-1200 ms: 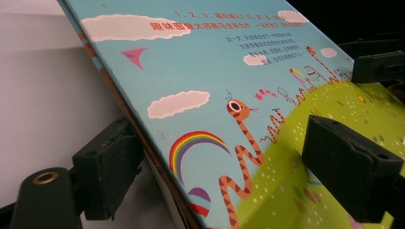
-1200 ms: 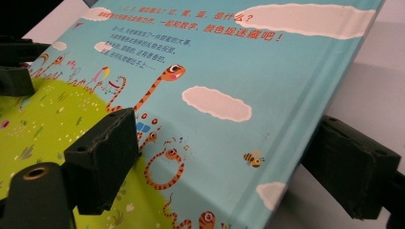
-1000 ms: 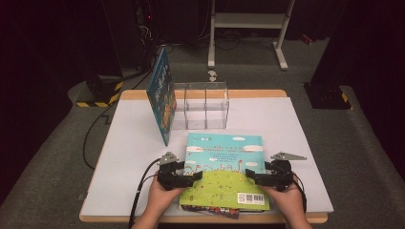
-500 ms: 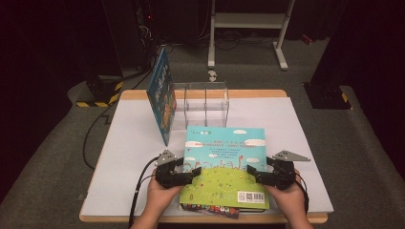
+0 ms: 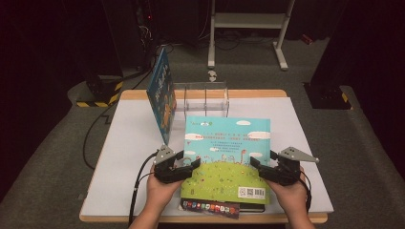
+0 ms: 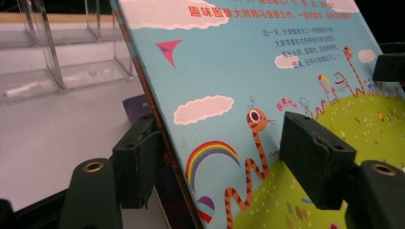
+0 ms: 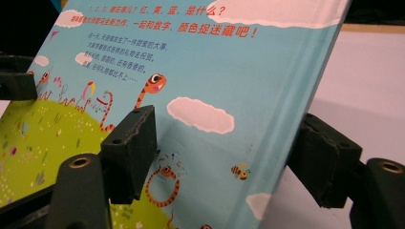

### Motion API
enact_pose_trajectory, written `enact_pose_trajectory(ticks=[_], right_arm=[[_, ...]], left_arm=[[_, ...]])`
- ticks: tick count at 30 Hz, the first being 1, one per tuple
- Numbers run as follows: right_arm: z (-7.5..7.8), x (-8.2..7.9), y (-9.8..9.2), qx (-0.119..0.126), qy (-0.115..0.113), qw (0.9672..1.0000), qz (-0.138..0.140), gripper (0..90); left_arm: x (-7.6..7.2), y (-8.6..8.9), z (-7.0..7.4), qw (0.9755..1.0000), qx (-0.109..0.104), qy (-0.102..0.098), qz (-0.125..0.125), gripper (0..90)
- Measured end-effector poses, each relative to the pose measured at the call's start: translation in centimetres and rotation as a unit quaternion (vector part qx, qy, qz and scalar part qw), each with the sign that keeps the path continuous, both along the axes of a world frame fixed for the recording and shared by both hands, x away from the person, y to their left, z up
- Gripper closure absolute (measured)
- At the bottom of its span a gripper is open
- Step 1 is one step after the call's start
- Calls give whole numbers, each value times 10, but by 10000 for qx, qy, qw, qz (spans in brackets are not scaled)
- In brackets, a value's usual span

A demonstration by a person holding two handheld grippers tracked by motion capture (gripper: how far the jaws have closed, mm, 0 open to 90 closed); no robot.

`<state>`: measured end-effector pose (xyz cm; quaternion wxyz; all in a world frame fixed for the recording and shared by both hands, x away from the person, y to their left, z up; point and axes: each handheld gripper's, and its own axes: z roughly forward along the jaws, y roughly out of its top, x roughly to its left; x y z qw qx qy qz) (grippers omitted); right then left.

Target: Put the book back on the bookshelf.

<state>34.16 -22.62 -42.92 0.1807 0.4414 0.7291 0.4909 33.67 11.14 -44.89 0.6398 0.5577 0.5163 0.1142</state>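
Note:
A picture book (image 5: 227,152) with a blue sky and a green hill on its cover is raised off a dark book (image 5: 210,208) near the table's front edge. My left gripper (image 5: 193,167) is shut on its left edge and my right gripper (image 5: 255,164) on its right edge. Both pairs of jaws have just been closing with the book between them. In the left gripper view one pad (image 6: 138,162) sits under the book (image 6: 267,86) and the other on the cover. In the right gripper view the book (image 7: 200,71) slants between the pads (image 7: 129,148).
A clear plastic book rack (image 5: 203,98) stands at the back of the white table (image 5: 305,124). A blue book (image 5: 162,93) stands upright against the rack's left end. Cables trail from both grippers over the front edge. A metal stand is on the floor beyond.
Both hands have risen with the picture book, which now sits higher and more tilted. The jaws of both grippers have narrowed onto its edges. The dark book beneath now shows at the front.

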Motion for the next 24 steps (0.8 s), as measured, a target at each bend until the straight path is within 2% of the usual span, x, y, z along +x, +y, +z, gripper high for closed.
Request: enact_pose_trajectory(ticks=[2, 3, 12, 20, 22, 24], right_arm=[[3, 0, 0, 13, -66, 10000, -25, 279], [4, 0, 1, 5, -84, 10000, -37, 280], [17, -4, 4, -30, -432, 9990, -95, 311], [26, -5, 7, 14, -642, 9977, -203, 335], [27, -5, 8, 34, -688, 9974, -223, 342], [28, -5, 8, 66, -723, 9970, -250, 348]], left_arm=[[0, 1, 3, 10000, 24, -64, 15, 342], [0, 0, 5, 9999, -47, -118, 62, 352], [-1, 2, 14, 9991, -115, -354, 213, 392], [2, 5, 21, 9986, -38, -481, 212, 424], [3, 4, 23, 9983, -108, -510, 251, 429], [4, 5, 24, 9983, -70, -525, 247, 432]])
